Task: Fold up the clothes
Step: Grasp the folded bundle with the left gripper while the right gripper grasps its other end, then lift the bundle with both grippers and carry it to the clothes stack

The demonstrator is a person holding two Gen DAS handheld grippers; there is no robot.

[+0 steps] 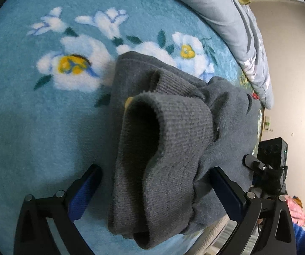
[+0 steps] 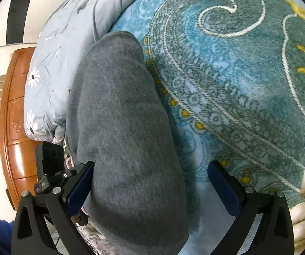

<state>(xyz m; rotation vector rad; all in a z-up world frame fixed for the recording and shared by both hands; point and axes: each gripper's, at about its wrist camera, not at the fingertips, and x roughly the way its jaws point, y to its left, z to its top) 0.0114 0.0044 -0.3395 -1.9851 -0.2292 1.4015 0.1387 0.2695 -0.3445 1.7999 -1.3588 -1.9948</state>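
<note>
A grey fleece garment (image 1: 173,131) lies bunched on a teal floral blanket (image 1: 35,127), its ribbed cuffs (image 1: 173,123) stacked toward the left wrist camera. My left gripper (image 1: 155,182) is open, and the cuffed end lies between its fingers without being pinched. In the right wrist view the same garment (image 2: 120,116) shows as a long smooth grey fold on the blanket (image 2: 237,85). My right gripper (image 2: 152,180) is open, its left finger (image 2: 82,182) touching the garment's edge and its right finger (image 2: 222,182) over bare blanket.
A pale blue flowered quilt (image 2: 67,42) is heaped along the bed's far side, also in the left wrist view (image 1: 226,17). A wooden bed frame (image 2: 16,106) stands beyond it. The other gripper's body (image 1: 269,163) shows at the garment's right edge.
</note>
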